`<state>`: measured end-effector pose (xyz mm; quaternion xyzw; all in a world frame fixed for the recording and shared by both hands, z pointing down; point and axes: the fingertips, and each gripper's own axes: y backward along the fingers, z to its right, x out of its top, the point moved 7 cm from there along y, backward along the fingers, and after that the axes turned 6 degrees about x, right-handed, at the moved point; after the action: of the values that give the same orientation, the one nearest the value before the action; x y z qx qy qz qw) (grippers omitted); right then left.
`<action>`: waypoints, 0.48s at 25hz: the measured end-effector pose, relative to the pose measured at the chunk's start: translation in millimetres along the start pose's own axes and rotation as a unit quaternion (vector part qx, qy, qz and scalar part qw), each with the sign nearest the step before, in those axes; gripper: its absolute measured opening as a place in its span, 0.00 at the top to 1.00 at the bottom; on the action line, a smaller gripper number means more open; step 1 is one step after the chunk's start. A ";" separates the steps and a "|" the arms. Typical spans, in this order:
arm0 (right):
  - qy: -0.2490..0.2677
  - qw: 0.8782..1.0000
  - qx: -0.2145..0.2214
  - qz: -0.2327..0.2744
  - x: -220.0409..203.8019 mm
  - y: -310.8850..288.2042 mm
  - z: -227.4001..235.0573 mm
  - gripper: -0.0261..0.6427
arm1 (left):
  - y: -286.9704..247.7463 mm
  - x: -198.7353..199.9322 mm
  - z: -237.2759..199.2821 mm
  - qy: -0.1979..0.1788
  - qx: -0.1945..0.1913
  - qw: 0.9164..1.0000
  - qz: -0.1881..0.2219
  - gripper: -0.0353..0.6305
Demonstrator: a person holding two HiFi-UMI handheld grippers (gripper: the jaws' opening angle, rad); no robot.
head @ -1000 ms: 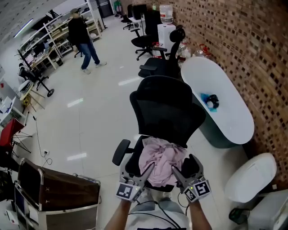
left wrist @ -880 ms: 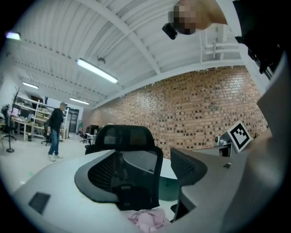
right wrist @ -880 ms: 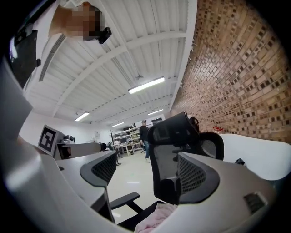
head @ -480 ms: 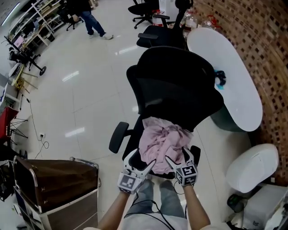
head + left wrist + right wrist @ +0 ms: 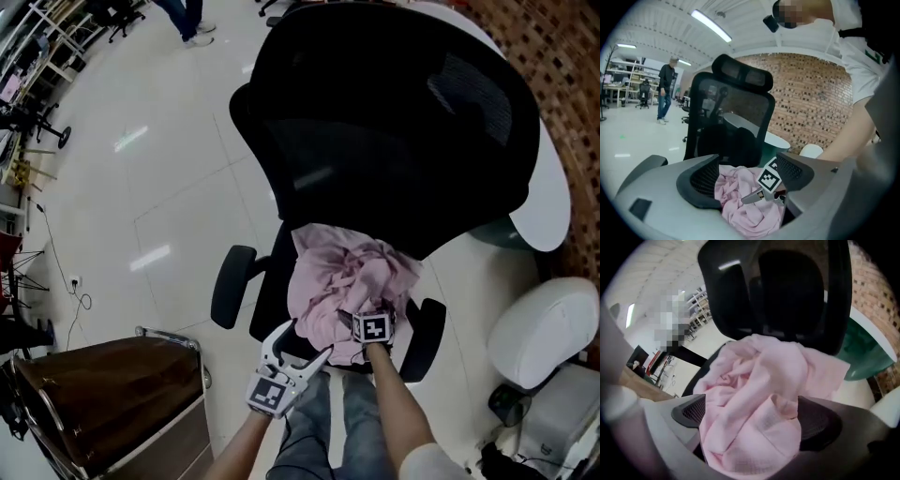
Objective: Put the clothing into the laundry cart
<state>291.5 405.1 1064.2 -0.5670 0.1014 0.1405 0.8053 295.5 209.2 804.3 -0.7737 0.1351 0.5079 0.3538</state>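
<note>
Pink clothing [image 5: 345, 274] lies crumpled on the seat of a black office chair [image 5: 375, 103]. My right gripper [image 5: 372, 319] is pushed into the near side of the heap; its jaws are opening wide, with folds of the clothing [image 5: 754, 380] bulging between the pads [image 5: 686, 413]. My left gripper [image 5: 298, 345] hangs open over the seat's front edge, a little left of the clothing and holding nothing. In the left gripper view the clothing [image 5: 740, 206] and the right gripper [image 5: 761, 190] show between its jaws. The brown laundry cart [image 5: 103, 394] stands at the lower left.
The chair's armrests [image 5: 230, 286] flank the seat. A white table [image 5: 555, 192] and a white rounded seat [image 5: 539, 328] stand on the right by the brick wall. A person [image 5: 664, 91] walks far off across the glossy floor. Cables [image 5: 66, 281] lie at the left.
The head view has dropped closer over the chair. My right gripper has gone forward into the pink clothing, and its fingers are now buried in it. The left gripper stays at the seat's front edge.
</note>
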 end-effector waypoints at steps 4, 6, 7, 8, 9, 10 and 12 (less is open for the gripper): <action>-0.035 0.999 -0.013 -0.015 -9.5 -43.7 12.3 0.01 | -19.1 -30.8 -16.6 0.014 -0.004 1.000 -0.015 0.39; -0.019 0.999 -0.042 0.000 -15.9 -56.8 7.1 0.02 | -19.6 -41.0 -26.0 0.002 -0.003 1.000 -0.022 0.39; -0.006 0.998 -0.063 0.004 -19.0 -60.3 6.2 0.04 | -18.8 -45.0 -29.2 -0.012 -0.005 1.000 -0.025 0.39; 0.007 0.997 -0.081 0.001 -21.9 -63.7 6.8 0.06 | -18.5 -46.3 -31.3 -0.020 -0.006 0.999 -0.027 0.39; 0.018 0.996 -0.091 -0.011 -24.7 -67.8 8.3 0.07 | -19.1 -43.8 -32.3 -0.016 -0.001 1.000 -0.027 0.39; 0.027 0.995 -0.093 -0.027 -25.5 -71.4 9.7 0.11 | -20.0 -40.1 -33.0 -0.005 0.006 1.000 -0.025 0.39; 0.043 0.995 -0.076 -0.046 -16.5 -72.4 9.7 0.25 | -20.8 -35.9 -34.4 0.007 0.018 1.000 -0.023 0.39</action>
<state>300.7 389.4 1136.8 -0.6359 0.0993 0.0858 0.7606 315.0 195.1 852.6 -0.7735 0.1285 0.4918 0.3784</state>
